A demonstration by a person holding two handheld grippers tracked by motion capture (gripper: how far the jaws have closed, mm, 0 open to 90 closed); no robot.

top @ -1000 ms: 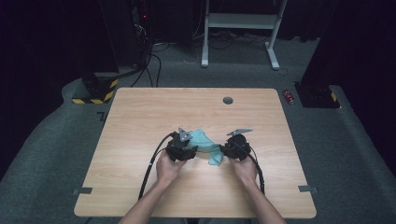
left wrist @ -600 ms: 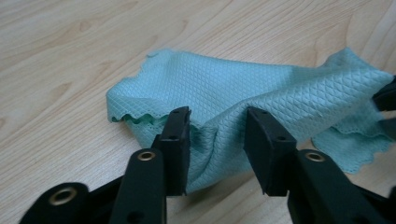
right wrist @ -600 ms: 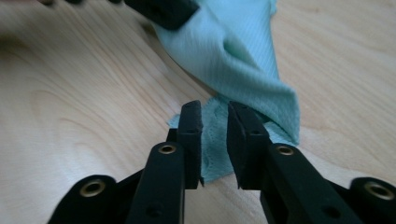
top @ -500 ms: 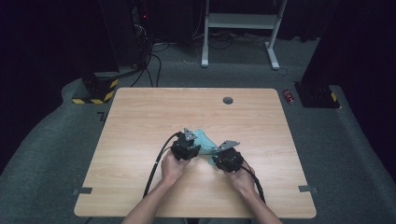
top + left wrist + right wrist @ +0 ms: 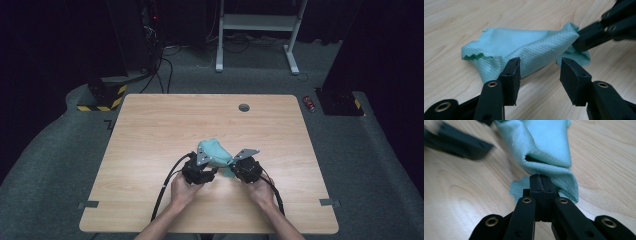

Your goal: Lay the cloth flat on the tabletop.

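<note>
Wooden table (image 5: 150, 130) is mostly bare: a small dark round grommet (image 5: 244, 107) near its far edge at upper centre of the high view, nothing between it and the work. On the carpet off the table's upper right corner lies a small red object (image 5: 310, 103); a white frame's legs (image 5: 256, 22) stand at top centre and a yellow-black striped base (image 5: 102, 98) at upper left. Teal cloth (image 5: 215, 152) sits lower centre of the table, bunched and folded over, with a fine diamond weave and a wavy cut edge at the left of the left gripper view (image 5: 524, 50). Right gripper (image 5: 541, 182) has its jaws pressed together, pinching a cloth corner, having just closed. Left gripper (image 5: 540, 71) is spread, jaws just been opening, cloth lying just past the tips, not clamped.
</note>
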